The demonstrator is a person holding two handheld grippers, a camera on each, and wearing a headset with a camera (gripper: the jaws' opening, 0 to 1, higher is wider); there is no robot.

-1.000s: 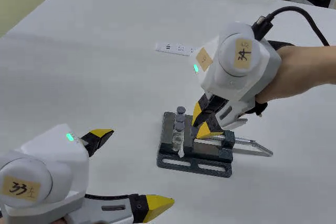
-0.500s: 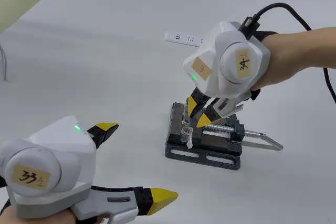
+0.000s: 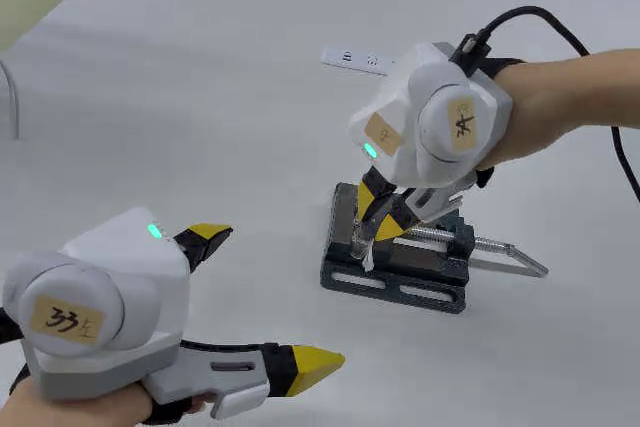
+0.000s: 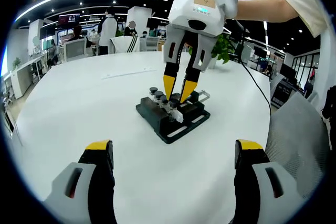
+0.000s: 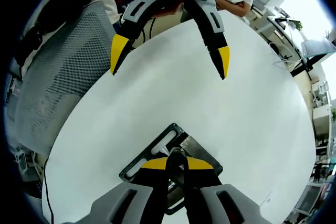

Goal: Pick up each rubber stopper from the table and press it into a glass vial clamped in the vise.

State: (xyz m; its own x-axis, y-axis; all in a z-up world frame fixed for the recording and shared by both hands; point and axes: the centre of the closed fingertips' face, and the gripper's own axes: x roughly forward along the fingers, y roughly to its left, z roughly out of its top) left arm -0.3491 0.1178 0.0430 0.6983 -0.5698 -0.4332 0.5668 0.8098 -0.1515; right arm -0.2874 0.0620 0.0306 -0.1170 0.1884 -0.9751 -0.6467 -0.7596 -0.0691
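A black vise (image 3: 400, 272) stands on the white table and clamps a row of glass vials (image 4: 160, 96), several capped with dark stoppers. My right gripper (image 3: 380, 224) hangs straight over the near end of that row. Its jaws are pinched nearly together on a small dark rubber stopper (image 5: 176, 156) above a clear vial (image 3: 358, 245). From the left gripper view the right gripper (image 4: 178, 88) points down onto the vials. My left gripper (image 3: 267, 299) hovers low at the near left, open, with nothing between its jaws (image 4: 173, 148), well short of the vise (image 4: 170, 116).
A white power strip (image 3: 358, 59) lies on the table beyond the vise. The vise's screw handle (image 3: 510, 259) sticks out to the right. A black cable (image 3: 560, 32) trails from the right gripper. A mesh chair (image 5: 52, 77) stands beside the table.
My right gripper has shifted from the vise's screw side over onto the row of vials and now covers their tops. The left gripper stays open, roughly in place.
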